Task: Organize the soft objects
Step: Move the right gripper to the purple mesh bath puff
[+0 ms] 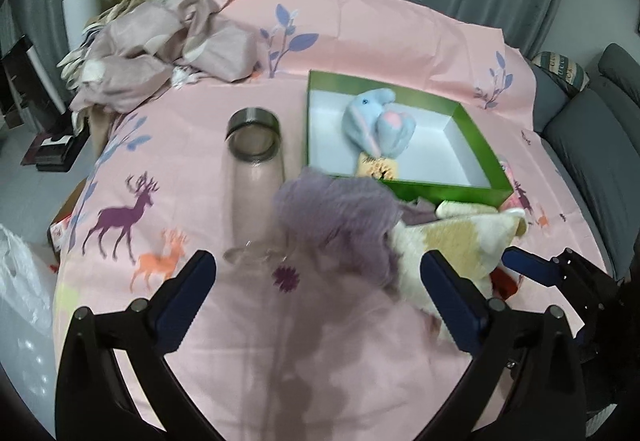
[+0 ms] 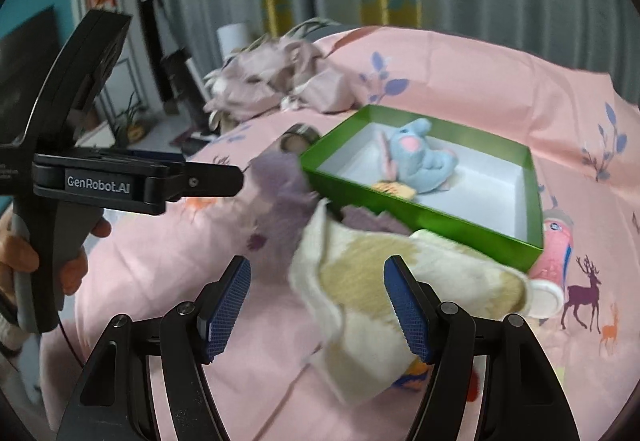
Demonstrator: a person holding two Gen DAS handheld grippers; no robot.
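Observation:
A green box (image 1: 478, 145) (image 2: 424, 215) with a white inside holds a blue plush elephant (image 1: 378, 125) (image 2: 420, 159) and a small yellow card. In front of it lie a purple fuzzy cloth (image 1: 340, 217) (image 2: 280, 193) and a cream-and-tan knitted cloth (image 1: 452, 241) (image 2: 380, 293). My left gripper (image 1: 318, 275) is open and empty, just short of the purple cloth. My right gripper (image 2: 318, 305) is open with the cream cloth lying between its fingers, not clamped; it also shows in the left wrist view (image 1: 536, 265).
A clear glass jar (image 1: 254, 161) lies on its side left of the box. A pile of mauve fabric (image 1: 160, 53) (image 2: 280, 81) sits at the far left of the pink deer-print sheet (image 1: 280, 321). A pink bottle (image 2: 554, 261) lies right of the box.

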